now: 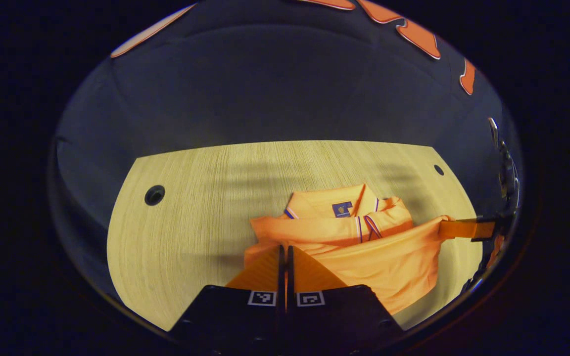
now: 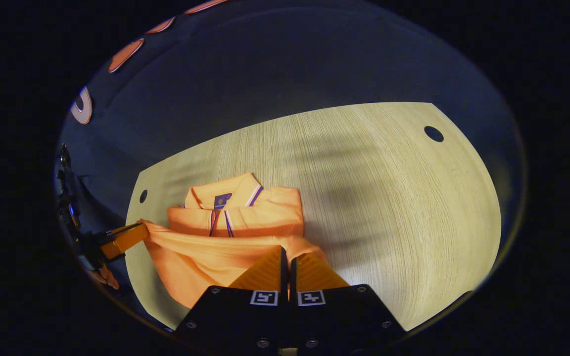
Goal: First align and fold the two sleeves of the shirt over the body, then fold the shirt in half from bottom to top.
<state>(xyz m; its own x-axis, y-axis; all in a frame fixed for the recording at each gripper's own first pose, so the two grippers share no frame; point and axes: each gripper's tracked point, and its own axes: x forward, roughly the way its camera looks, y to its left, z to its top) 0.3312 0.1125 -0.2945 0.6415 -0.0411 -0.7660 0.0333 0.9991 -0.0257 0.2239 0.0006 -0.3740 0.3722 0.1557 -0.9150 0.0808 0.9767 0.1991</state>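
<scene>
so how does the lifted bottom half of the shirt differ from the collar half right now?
The bottom half is raised off the table and sags between the two grips; the collar half lies flat on the wood. The bottom half is plain, rumpled fabric; the collar half shows the striped collar, placket and a neck label. Each bottom corner is pinched: left hand-held gripper, right hand-held gripper. Nothing grips the collar half. Both are the same orange cloth.

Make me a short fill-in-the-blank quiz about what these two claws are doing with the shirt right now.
1. The orange shirt lies on a ____ table.
2. Both the left claw and right claw are shut on the shirt's ____ edge.
3. The collar points ____ from the claws.

Missing words: wooden; bottom; away
</scene>
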